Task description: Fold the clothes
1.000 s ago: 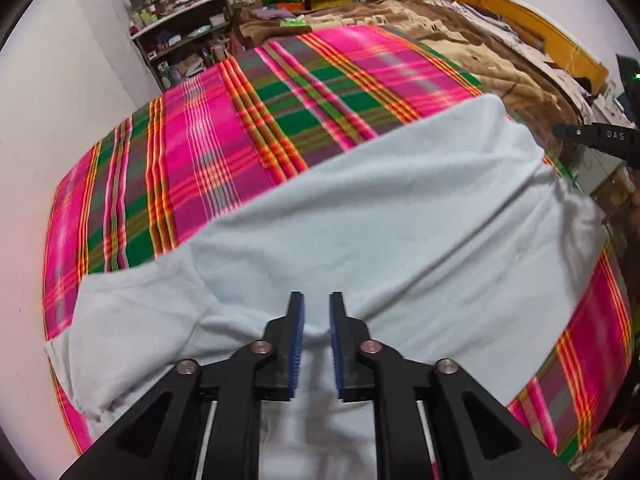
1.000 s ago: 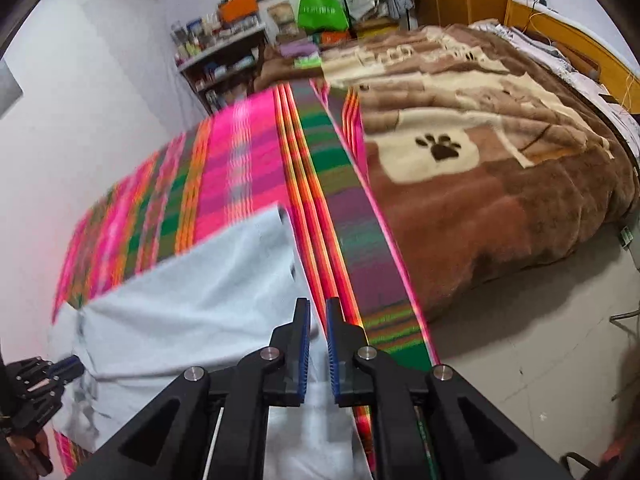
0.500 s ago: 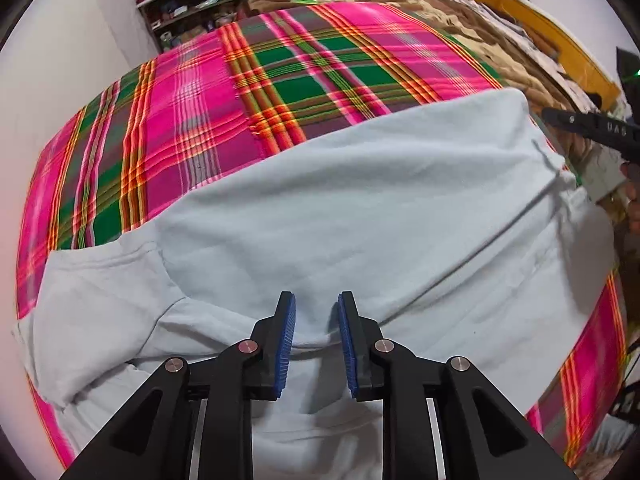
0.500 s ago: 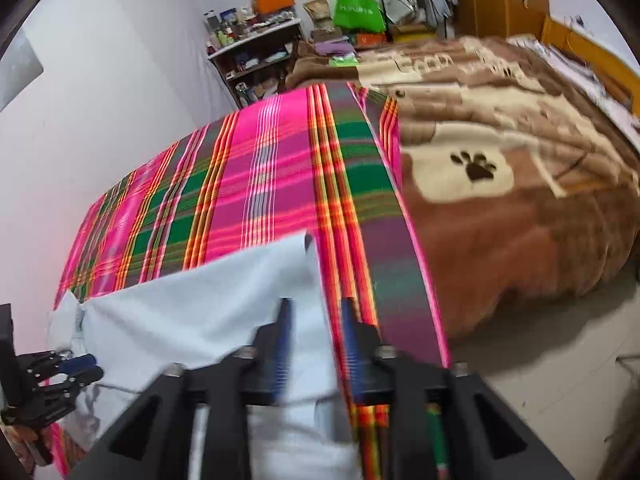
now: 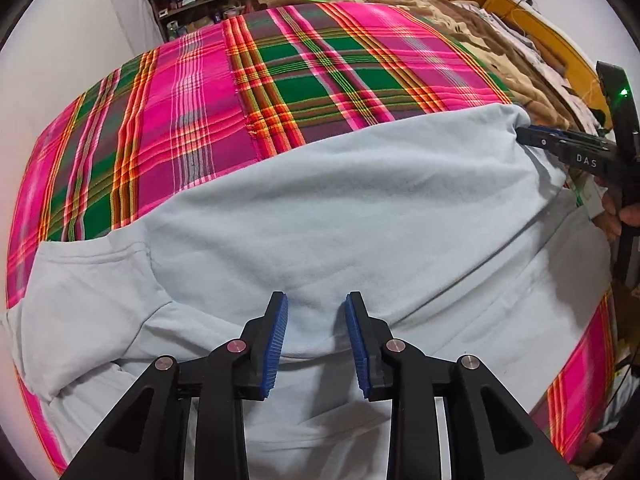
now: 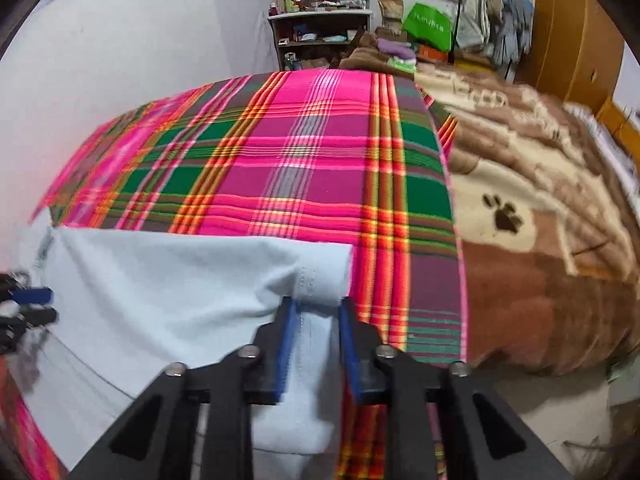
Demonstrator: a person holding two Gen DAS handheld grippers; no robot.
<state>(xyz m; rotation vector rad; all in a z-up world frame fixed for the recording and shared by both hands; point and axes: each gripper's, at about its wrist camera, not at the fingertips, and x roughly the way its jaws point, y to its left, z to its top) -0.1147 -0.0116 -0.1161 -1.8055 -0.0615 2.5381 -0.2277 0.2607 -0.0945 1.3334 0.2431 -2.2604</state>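
Garment: a pale blue shirt (image 5: 340, 216) lies spread on the plaid blanket (image 5: 256, 92) that covers the bed, its far part folded over toward the near part; a sleeve (image 5: 84, 292) lies flat at the left.
Left tool (image 5: 316, 338): its blue pads stand apart, just above the folded edge of the shirt, holding nothing.
Right tool (image 6: 316, 350): its pads stand apart on either side of the shirt's stitched corner (image 6: 320, 280), with gaps showing, so the cloth lies between them unclamped.
Bed: a brown blanket (image 6: 540, 264) with a paw print lies beside the plaid one.
Background: a cluttered shelf (image 6: 320, 36) stands against the far wall.
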